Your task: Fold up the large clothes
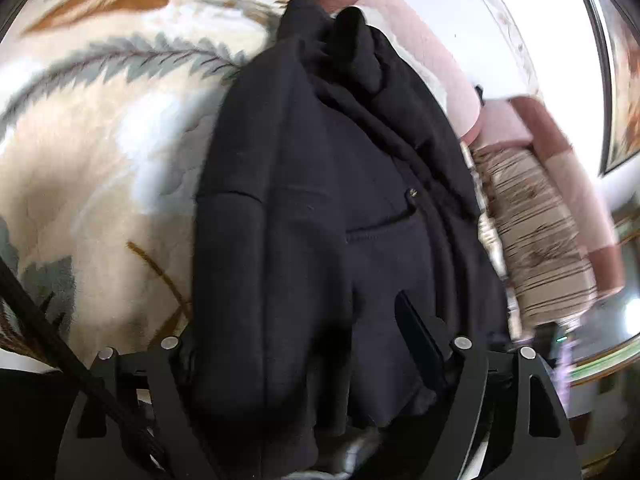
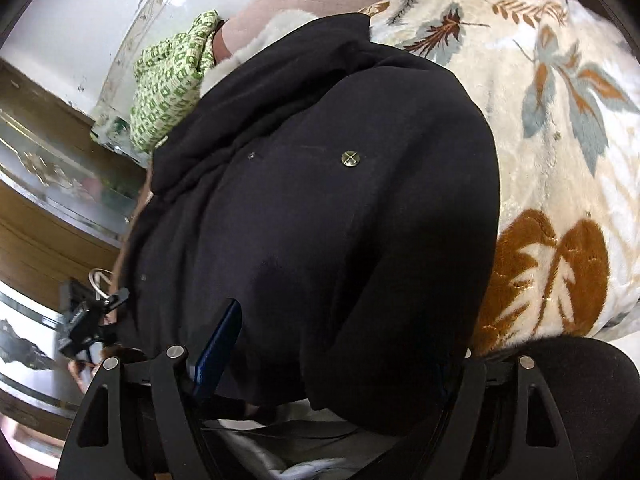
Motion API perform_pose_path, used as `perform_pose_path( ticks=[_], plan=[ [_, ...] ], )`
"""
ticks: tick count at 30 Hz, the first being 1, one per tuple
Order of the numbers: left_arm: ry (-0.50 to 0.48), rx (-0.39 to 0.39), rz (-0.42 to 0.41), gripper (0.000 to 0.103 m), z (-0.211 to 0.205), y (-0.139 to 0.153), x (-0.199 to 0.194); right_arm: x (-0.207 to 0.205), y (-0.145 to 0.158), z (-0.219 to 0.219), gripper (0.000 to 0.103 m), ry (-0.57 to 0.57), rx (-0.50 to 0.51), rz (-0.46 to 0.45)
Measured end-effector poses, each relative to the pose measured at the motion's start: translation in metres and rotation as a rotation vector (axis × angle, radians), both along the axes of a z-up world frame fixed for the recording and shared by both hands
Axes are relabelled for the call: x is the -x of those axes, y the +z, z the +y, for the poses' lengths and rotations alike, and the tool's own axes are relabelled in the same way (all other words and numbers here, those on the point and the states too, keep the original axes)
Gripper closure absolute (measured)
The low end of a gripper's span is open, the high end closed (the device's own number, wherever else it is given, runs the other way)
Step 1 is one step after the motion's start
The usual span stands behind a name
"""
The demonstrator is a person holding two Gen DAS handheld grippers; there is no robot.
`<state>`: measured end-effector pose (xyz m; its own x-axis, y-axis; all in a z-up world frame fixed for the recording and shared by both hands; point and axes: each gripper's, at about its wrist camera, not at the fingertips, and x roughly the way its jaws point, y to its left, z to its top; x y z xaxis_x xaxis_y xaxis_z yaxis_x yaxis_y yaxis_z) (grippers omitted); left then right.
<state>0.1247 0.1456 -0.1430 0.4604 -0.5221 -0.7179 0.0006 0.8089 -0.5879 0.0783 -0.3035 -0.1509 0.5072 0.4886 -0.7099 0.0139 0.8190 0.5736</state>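
Black coat [image 1: 320, 184] lies bunched lengthwise on a plush cream blanket [image 1: 100, 152] with grey-blue and rust leaf print; same coat [image 2: 320, 208] fills most of the right wrist view, brass snap button [image 2: 351, 158] showing on its front. Left gripper [image 1: 320, 360]: fabric heaped between and over the fingers, only one finger [image 1: 420, 332] visible, so can't tell if it's clamped or just buried. Right gripper [image 2: 320, 360]: same story, one blue-edged finger [image 2: 218, 344] sticks out of the cloth, the other is hidden, state unreadable. Blanket [image 2: 560, 160] covers the surface on the coat's right in that view. Far end of the coat: green-and-white patterned cloth [image 2: 172, 84] against a pink padded headboard [image 1: 432, 56]. A striped beige pillow [image 1: 536, 232] sits beside the coat in the left view. Room: white wall [image 2: 72, 12], wood-trimmed mirrored furniture [image 2: 48, 184].
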Motion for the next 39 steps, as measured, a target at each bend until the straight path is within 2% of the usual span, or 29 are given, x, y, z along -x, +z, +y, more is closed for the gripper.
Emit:
perform_pose_path(
  ticks=[2, 3, 4, 5, 6, 7, 8, 9, 11, 14, 20, 24, 28, 32, 36, 39],
  plan=[
    [0.0, -0.089, -0.023, 0.024, -0.013, 0.004, 0.005, -0.002, 0.001, -0.001, 0.032, -0.017, -0.006, -0.011],
    [0.005, -0.112, -0.029, 0.029, -0.016, 0.005, 0.007, -0.001, 0.002, -0.003, 0.035, -0.026, -0.013, -0.019],
    [0.016, -0.163, -0.04, 0.05, -0.02, 0.008, 0.01, 0.0, 0.002, -0.005, 0.04, -0.032, -0.024, -0.026],
    [0.029, -0.204, -0.04, 0.062, -0.022, 0.009, 0.011, 0.0, 0.001, -0.006, 0.043, -0.033, -0.029, -0.027],
    [0.044, -0.25, -0.038, 0.075, -0.023, 0.011, 0.011, -0.001, 0.0, -0.007, 0.05, -0.035, -0.027, -0.023],
    [0.055, -0.255, -0.036, 0.082, -0.021, 0.012, 0.013, -0.002, 0.0, -0.006, 0.061, -0.035, -0.016, -0.017],
    [0.069, -0.243, -0.039, 0.083, -0.017, 0.015, 0.015, -0.004, 0.001, -0.007, 0.069, -0.032, -0.007, -0.014],
    [0.077, -0.232, -0.041, 0.085, -0.015, 0.017, 0.016, -0.004, 0.003, -0.008, 0.071, -0.026, -0.008, -0.018],
    [0.094, -0.194, -0.047, 0.087, -0.009, 0.025, 0.018, 0.001, 0.013, -0.012, 0.078, -0.023, 0.006, -0.041],
    [0.112, -0.151, -0.068, 0.088, -0.002, 0.044, 0.016, 0.0, 0.037, -0.013, 0.081, -0.023, -0.024, -0.102],
    [0.127, -0.117, -0.184, 0.089, -0.007, 0.109, -0.014, -0.037, 0.116, -0.01, 0.085, -0.011, -0.047, -0.282],
    [0.15, -0.16, -0.228, 0.089, -0.015, 0.147, -0.066, -0.09, 0.153, 0.001, 0.086, -0.031, -0.012, -0.357],
    [0.205, -0.218, -0.192, 0.089, -0.023, 0.166, -0.15, -0.152, 0.167, 0.002, 0.086, -0.095, 0.01, -0.374],
    [0.264, -0.221, -0.118, 0.088, -0.023, 0.152, -0.227, -0.222, 0.163, -0.003, 0.086, -0.174, 0.058, -0.339],
    [0.305, -0.174, 0.045, 0.085, -0.02, 0.094, -0.31, -0.306, 0.132, -0.009, 0.086, -0.238, 0.121, -0.217],
    [0.324, -0.157, 0.111, 0.082, -0.022, 0.055, -0.349, -0.349, 0.095, -0.016, 0.086, -0.256, 0.119, -0.125]
  ],
)
